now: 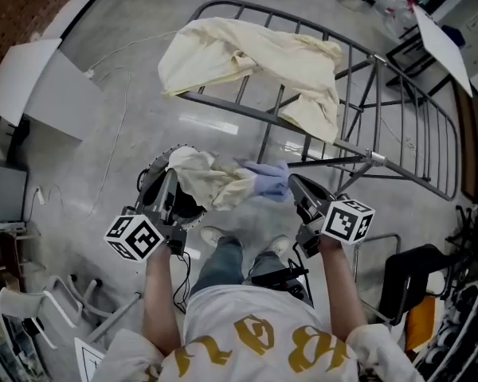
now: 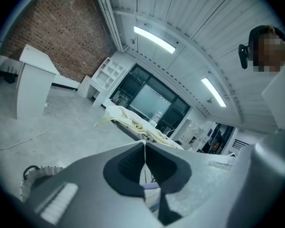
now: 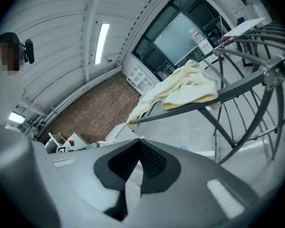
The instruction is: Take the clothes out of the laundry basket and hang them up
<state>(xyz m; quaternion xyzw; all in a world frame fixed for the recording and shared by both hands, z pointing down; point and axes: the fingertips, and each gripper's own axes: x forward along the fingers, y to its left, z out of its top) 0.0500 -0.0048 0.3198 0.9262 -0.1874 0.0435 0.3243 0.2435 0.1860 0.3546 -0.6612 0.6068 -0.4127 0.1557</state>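
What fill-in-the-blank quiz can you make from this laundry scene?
1. A cream cloth is draped over the grey metal drying ____.
2. The left gripper and right gripper are both shut on one garment, whose end at the right gripper is pale ____.
3. In the left gripper view, the far wall is built of red ____.
Missing words: rack; blue; brick.

Garment (image 1: 223, 183) between the tongs: cream at the left tongs (image 1: 172, 180), pale lavender-blue at the right tongs (image 1: 293, 185). Tong bodies dark grey to black. Marker cubes (image 1: 134, 237) white with black square patterns. Beyond the tongs, cream-yellow cloth (image 1: 247, 54) on a dark grey metal rack (image 1: 373, 157). Floor (image 1: 143, 134) glossy pale grey. Behind the tongs: white shirt (image 1: 247, 325) with gold lettering, blue jeans (image 1: 219, 265). Brick wall (image 2: 57, 37) red-brown.
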